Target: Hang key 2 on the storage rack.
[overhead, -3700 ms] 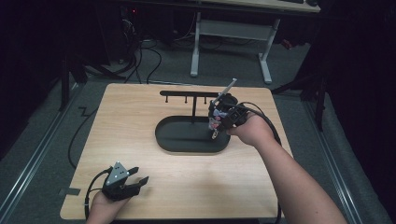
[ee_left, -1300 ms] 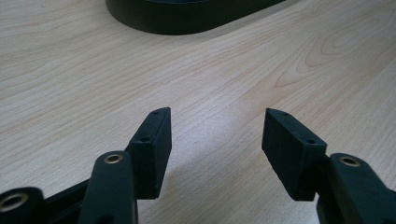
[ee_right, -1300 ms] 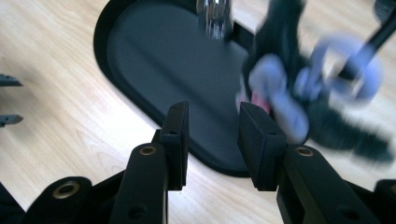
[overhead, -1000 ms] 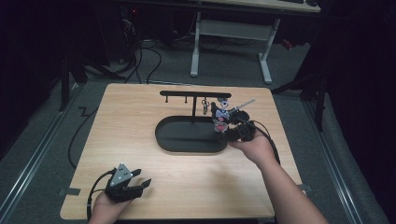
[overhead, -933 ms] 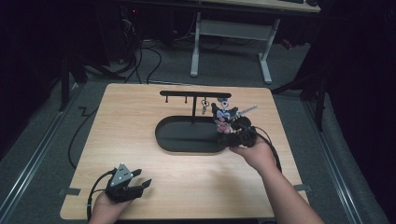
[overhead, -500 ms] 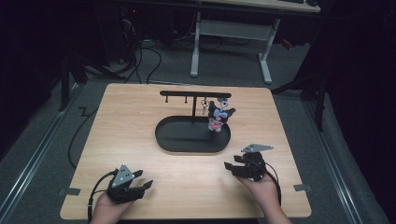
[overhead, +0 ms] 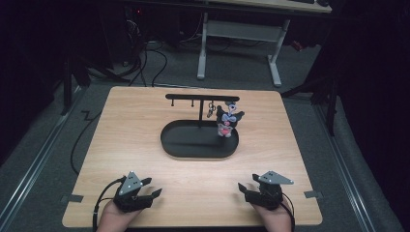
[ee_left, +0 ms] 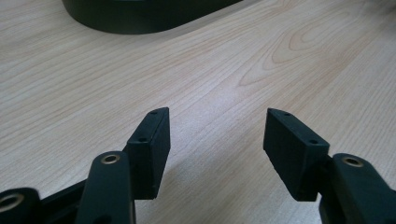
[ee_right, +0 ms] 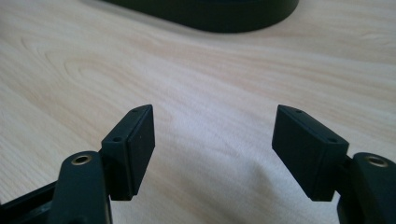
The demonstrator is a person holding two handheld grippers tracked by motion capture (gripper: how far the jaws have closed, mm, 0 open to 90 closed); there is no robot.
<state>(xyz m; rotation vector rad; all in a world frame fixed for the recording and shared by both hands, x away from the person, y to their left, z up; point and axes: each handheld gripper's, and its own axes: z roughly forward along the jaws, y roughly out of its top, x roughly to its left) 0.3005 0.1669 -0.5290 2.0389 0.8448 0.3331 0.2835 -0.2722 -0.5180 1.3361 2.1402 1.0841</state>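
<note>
Both grippers, left gripper [overhead: 153, 194] and right gripper [overhead: 241, 188], rest near the bench [overhead: 135, 145] front edge, jaws apart and empty. Well beyond, a plush toy [overhead: 226, 123] hangs from the rack [overhead: 202, 98] over the black tray [overhead: 186, 145].

Small item [overhead: 211, 110] hanging beside the plush [overhead: 227, 122] too tiny to identify

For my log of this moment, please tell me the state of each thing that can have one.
Left gripper: open, holding nothing, low over the table's near edge.
Right gripper: open, holding nothing, low over the near edge.
Plush keychain: hanging from the stand's bar.
Stand: upright on the black oval base.
</note>
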